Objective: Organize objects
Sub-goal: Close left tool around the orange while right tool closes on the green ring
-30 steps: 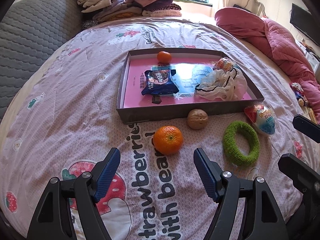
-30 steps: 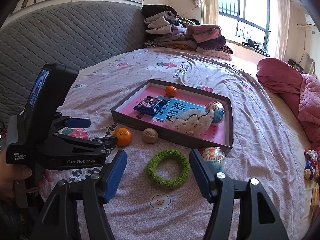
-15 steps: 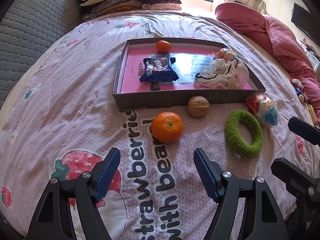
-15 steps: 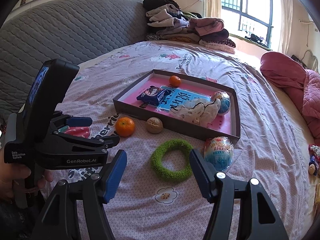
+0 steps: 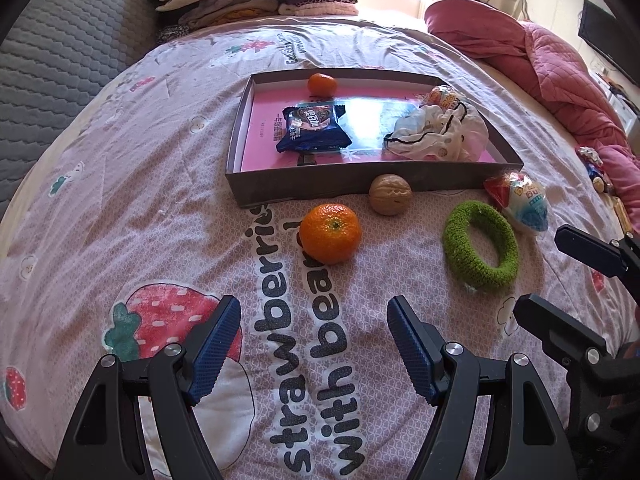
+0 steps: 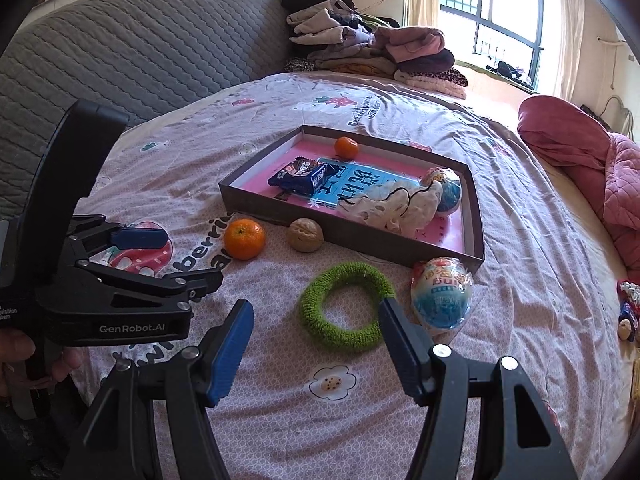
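Clearly "strawberries with bear" runs across the bedsheet [image 5: 120,208]; "GenRobot.AI" marks the left gripper [image 6: 156,258]. Two tangerines [image 5: 330,233] show. Both grippers' fingers are released; right gripper [image 6: 316,350] too.

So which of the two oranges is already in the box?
The smaller-looking mandarin at the far end of the box, behind the blue snack packet. The other mandarin lies outside on the bedsheet, beside the walnut.

Home bedroom: bed [image 6: 500,168] (strawberry sheet); folded clothes [image 6: 368,52].
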The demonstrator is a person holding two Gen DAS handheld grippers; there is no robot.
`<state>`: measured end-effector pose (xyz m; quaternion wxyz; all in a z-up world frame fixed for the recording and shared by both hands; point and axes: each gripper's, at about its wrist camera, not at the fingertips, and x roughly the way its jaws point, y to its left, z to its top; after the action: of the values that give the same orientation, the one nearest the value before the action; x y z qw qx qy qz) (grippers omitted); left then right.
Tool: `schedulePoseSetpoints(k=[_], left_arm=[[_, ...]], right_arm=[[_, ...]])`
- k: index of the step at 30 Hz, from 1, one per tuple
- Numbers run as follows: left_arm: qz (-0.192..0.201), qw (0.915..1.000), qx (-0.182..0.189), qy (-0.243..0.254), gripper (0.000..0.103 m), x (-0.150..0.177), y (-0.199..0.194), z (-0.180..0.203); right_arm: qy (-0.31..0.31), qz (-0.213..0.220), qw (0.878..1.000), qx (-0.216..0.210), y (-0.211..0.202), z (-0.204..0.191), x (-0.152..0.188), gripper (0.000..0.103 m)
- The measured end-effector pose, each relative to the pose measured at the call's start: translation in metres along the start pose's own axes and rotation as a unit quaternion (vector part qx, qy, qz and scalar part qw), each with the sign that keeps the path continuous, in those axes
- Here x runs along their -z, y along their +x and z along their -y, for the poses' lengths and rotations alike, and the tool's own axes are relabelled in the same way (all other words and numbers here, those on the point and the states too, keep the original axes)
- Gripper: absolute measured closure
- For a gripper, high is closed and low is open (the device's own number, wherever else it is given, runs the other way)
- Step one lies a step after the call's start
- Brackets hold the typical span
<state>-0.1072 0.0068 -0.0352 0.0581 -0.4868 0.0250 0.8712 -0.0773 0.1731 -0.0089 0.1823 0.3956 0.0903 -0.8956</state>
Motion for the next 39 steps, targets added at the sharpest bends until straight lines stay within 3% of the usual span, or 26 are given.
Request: schedulePoseSetpoints(k=[17, 39], left_arm=[[-0.004, 0.9999, 0.0, 0.014, 0.026, 0.029, -0.012, -0.005], [-0.001, 0.9999, 0.009, 0.007, 0.026, 0.007, 0.009, -0.005]], right_arm=[[-0.016, -0.021, 1.0, 0.003, 0.008, -0.016, 0.015, 0.039], [0.003, -0.028, 1.0, 0.006, 0.025, -0.004, 0.009, 0.039]])
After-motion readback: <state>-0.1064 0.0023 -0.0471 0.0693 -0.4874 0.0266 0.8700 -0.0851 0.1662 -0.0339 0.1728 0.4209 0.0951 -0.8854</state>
